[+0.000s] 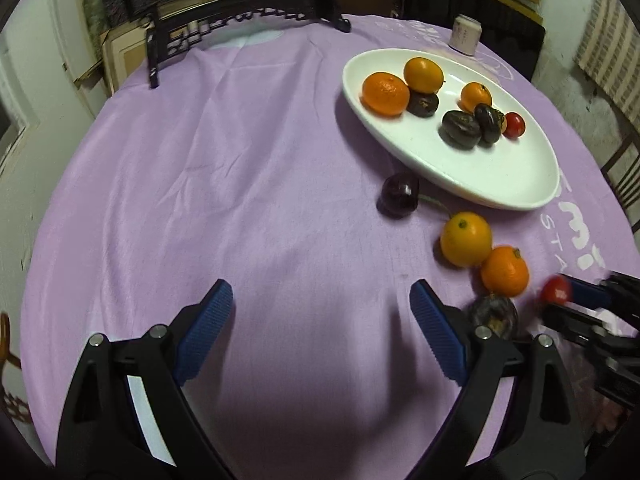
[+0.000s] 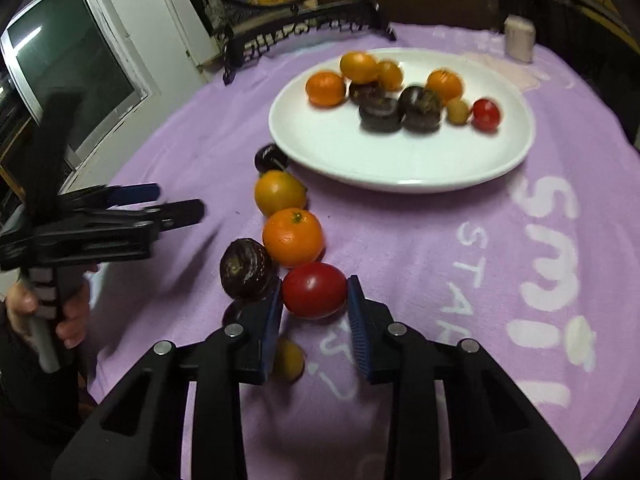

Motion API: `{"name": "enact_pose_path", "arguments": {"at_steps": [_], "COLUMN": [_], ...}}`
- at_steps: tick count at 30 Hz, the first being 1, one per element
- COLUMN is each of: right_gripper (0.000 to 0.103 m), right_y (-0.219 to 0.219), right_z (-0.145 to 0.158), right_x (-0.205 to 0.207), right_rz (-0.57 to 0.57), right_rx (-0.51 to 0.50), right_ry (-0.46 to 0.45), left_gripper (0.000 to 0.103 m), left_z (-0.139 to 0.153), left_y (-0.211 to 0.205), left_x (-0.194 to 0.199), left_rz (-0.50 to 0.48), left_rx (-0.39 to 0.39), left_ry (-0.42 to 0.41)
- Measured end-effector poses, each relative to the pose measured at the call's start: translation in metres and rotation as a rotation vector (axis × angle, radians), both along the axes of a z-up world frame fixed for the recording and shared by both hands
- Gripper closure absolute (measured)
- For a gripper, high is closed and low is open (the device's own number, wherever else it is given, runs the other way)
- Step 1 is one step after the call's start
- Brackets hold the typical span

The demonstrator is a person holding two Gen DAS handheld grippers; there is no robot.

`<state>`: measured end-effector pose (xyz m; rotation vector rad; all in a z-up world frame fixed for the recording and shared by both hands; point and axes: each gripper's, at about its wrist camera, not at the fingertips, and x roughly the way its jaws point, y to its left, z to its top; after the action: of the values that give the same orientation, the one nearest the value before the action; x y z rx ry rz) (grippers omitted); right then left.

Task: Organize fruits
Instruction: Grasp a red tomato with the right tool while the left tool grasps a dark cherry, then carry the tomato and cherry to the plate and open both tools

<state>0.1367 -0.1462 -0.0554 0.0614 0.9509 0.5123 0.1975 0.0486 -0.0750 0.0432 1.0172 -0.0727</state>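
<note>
While the right hand-held gripper (image 2: 315, 312) pinches a red tomato (image 2: 314, 290) between its blue pads, just above the tabletop (image 2: 420, 248), the left hand-held gripper (image 1: 322, 332) hangs spread wide with nothing between its fingers. Beside the tomato sit a dark plum (image 2: 247, 269) and an orange mandarin (image 2: 293, 237). Beyond, the white plate (image 2: 400, 168) carries more fruit. White lettering on the purple cloth reads partly "STA".

1 white plate (image 2: 400, 176), 2 grippers, 15 fruits.
</note>
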Motion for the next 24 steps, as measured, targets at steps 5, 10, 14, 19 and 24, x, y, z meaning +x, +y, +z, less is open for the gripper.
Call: {"name": "enact_pose_path", "arguments": {"at_steps": [5, 10, 14, 19, 24], "right_gripper": [0.07, 0.07, 0.07, 0.07, 0.07], "right_y": [-0.024, -0.04, -0.043, -0.045, -0.044], "right_z": [0.012, 0.017, 0.019, 0.018, 0.016], "right_x": [-0.017, -0.02, -0.019, -0.018, -0.016], "right_rz": [-0.048, -0.075, -0.079, -0.084, -0.084], "right_rx": [0.023, 0.045, 0.061, 0.067, 0.078], "right_ry": [-0.007, -0.011, -0.016, -0.005, 0.004], "left_gripper": [0.025, 0.046, 0.073, 0.076, 0.075], "left_z": [-0.011, -0.013, -0.013, -0.013, -0.013], "left_y": [-0.014, -0.034, -0.047, -0.052, -0.05], "left_x": [0.032, 0.05, 0.057, 0.059, 0.064], "left_rz": [-0.061, -0.115, -0.156, -0.17, -0.159], "left_rx": [0.039, 0.043, 0.021, 0.013, -0.01], "left_ry": [0.022, 0.01, 0.008, 0.008, 0.006]}}
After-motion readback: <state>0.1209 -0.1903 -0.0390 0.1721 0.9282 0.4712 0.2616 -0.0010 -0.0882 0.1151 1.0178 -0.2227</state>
